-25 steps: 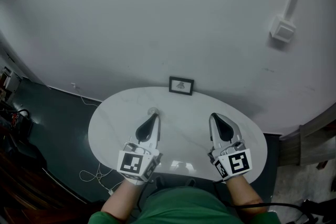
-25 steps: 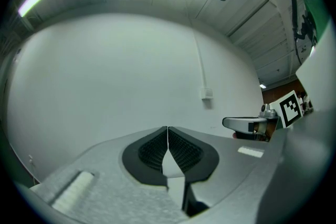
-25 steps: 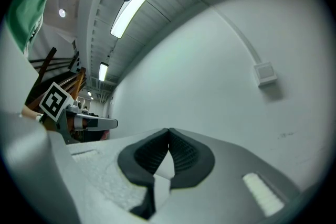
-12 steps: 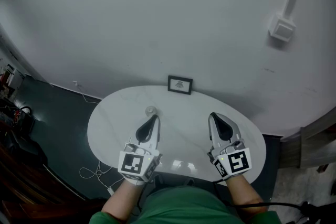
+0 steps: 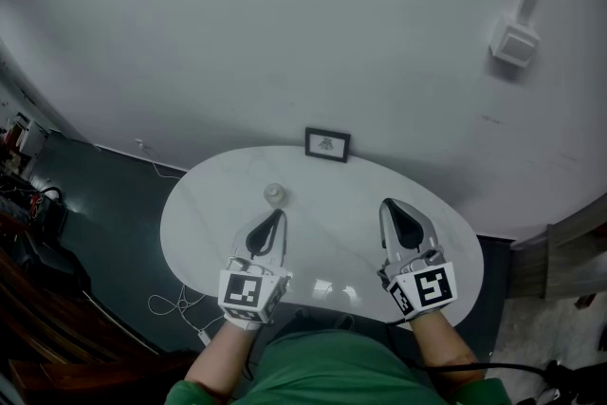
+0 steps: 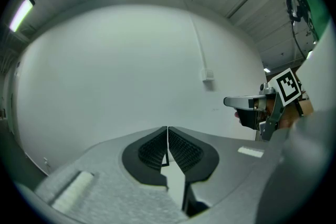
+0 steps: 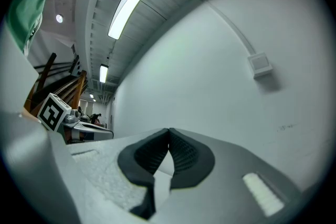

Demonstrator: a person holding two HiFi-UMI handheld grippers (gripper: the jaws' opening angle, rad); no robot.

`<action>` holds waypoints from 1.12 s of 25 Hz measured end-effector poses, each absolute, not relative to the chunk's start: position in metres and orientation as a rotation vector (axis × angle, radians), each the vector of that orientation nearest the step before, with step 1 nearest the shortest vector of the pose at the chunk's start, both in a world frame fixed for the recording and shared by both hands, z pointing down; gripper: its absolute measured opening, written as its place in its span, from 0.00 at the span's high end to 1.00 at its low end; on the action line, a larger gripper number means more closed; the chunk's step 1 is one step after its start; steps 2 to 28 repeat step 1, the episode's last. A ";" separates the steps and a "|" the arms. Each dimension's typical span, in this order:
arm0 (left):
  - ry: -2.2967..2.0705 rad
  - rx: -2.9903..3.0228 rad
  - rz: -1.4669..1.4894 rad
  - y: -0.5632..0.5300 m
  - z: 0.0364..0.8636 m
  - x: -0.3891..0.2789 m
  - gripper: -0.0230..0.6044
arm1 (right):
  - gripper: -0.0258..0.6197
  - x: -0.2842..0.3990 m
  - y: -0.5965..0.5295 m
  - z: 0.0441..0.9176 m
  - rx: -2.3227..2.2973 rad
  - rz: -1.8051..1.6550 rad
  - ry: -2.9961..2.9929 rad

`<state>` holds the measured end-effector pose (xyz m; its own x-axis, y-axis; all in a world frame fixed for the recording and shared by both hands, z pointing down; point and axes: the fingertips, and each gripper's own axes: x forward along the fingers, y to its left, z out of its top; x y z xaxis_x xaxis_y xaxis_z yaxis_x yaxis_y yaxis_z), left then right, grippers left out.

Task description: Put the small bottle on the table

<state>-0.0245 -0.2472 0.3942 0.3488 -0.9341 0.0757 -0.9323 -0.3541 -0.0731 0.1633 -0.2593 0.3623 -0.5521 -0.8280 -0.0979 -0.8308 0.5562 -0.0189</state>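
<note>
I have my left gripper (image 6: 168, 145) and right gripper (image 7: 168, 148) both closed tight on nothing, the small bottle (image 5: 275, 193) standing on the white table (image 5: 334, 204) just ahead of the left tips, and print on the framed card (image 5: 327, 144) too small to read.

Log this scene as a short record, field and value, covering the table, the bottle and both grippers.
table: white, oval
left gripper: jaws together, empty
right gripper: jaws together, empty
small bottle: stands on the table, just ahead of the left gripper
picture frame: at table's far edge, by the wall
</note>
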 end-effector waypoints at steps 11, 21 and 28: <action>1.778 -2.564 -0.169 -0.249 0.397 -0.028 0.94 | 0.97 0.162 -0.261 0.363 -1.438 0.045 2.683; 1.778 -2.564 -0.169 -0.249 0.397 -0.028 0.94 | 0.97 0.162 -0.261 0.363 -1.438 0.045 2.683; 1.778 -2.564 -0.169 -0.249 0.397 -0.028 0.94 | 0.97 0.162 -0.261 0.363 -1.438 0.045 2.683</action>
